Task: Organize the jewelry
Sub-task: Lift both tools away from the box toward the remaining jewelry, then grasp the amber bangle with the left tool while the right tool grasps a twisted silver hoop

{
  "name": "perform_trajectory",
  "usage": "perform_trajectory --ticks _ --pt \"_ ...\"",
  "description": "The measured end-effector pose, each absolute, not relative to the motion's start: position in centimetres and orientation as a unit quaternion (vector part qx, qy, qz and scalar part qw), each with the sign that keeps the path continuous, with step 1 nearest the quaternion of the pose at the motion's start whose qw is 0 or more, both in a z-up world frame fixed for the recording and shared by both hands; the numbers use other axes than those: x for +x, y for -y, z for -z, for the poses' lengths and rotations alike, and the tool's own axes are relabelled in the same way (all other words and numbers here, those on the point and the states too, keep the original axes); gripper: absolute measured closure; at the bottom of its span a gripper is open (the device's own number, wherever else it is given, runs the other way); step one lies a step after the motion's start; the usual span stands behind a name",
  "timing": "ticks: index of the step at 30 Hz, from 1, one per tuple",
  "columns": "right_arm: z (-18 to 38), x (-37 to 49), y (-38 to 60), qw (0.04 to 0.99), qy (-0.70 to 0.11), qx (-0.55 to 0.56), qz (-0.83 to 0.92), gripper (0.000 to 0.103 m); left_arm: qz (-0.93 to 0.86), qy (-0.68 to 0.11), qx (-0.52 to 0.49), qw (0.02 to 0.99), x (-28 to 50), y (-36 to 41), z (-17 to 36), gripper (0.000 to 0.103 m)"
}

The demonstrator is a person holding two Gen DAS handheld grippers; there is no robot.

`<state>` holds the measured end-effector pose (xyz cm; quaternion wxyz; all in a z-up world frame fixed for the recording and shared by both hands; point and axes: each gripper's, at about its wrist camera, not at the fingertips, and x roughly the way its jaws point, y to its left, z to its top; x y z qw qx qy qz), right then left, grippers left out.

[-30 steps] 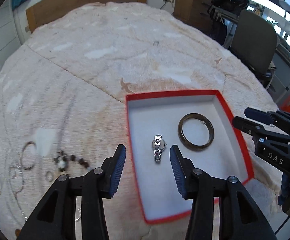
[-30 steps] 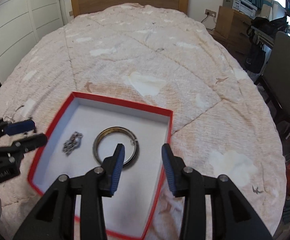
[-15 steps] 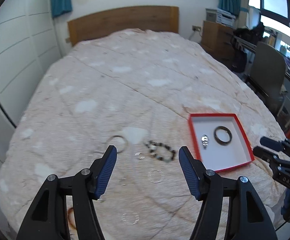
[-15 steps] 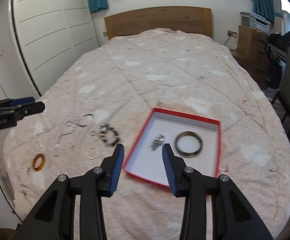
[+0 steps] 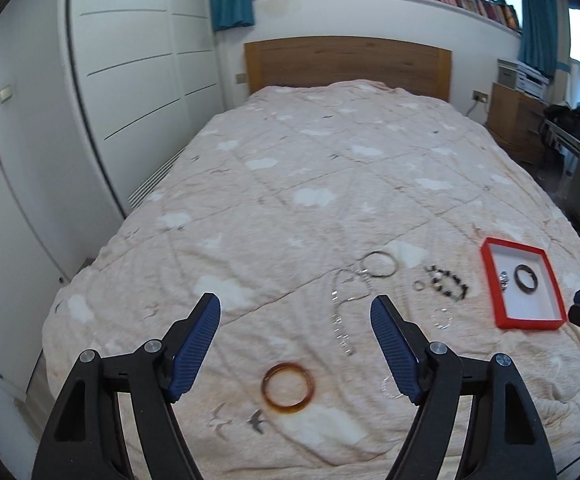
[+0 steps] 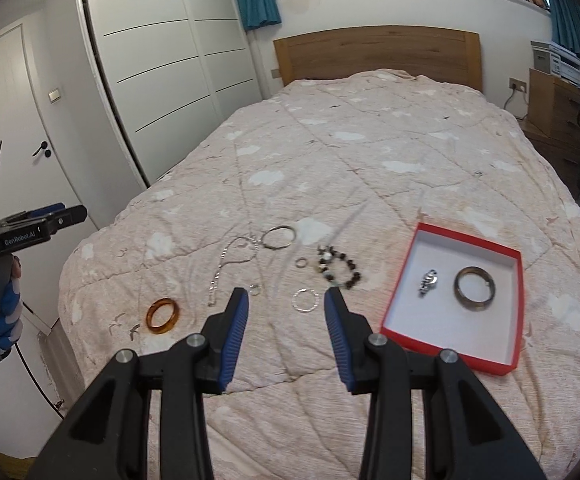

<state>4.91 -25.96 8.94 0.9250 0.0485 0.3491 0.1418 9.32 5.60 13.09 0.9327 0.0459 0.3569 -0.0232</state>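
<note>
Bed point(image 5: 329, 184) is now filling both views: both hands have pulled back and up from the red box point(image 6: 505, 364), which was close under them a second ago. Box is sitting at the near right of the bed, holding a dark bangle point(image 6: 474, 289) and a watch point(image 6: 428, 281). Left gripper point(image 5: 295, 330), fingers just widening, released and grasping nothing, is hanging over the amber bangle point(image 5: 288, 387). Right gripper point(image 6: 286, 316) is half-open, empty. Bead bracelet point(image 6: 337, 267), chain point(image 6: 230, 264) and rings are lying loose left of the box. Likely the amber bangle goes next.
</note>
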Motion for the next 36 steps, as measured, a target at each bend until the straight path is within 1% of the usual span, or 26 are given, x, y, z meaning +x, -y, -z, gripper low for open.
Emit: perform_trajectory --ticks 5,13,18,23,31,33,36 --pt "-7.6 5.1 23.5 0.916 -0.364 0.052 -0.160 0.065 0.005 -0.374 0.031 0.927 8.4 -9.0 -10.6 0.034" --pt "-3.5 6.4 19.7 0.892 -0.413 0.047 -0.180 0.065 -0.004 -0.425 0.008 0.905 9.9 -11.1 -4.4 0.037" --pt "-0.3 7.9 17.7 0.871 -0.450 0.035 -0.192 0.065 -0.002 -0.472 -0.013 0.881 11.2 -12.1 0.6 0.047" --pt "2.5 9.7 16.0 0.853 -0.481 0.020 -0.202 0.065 0.001 -0.506 -0.016 0.863 12.6 -12.3 4.4 0.051" --pt "6.9 13.4 14.3 0.828 -0.521 0.008 -0.208 0.066 0.003 -0.547 -0.023 0.837 15.0 -12.3 8.8 0.060" --pt "8.0 14.1 14.2 0.821 -0.531 0.009 -0.209 0.066 0.001 -0.554 -0.019 0.832 15.4 -12.2 9.6 0.064" --pt "9.4 15.0 13.9 0.812 -0.544 0.005 -0.210 0.070 -0.002 -0.563 -0.017 0.826 16.0 -12.2 10.8 0.066"
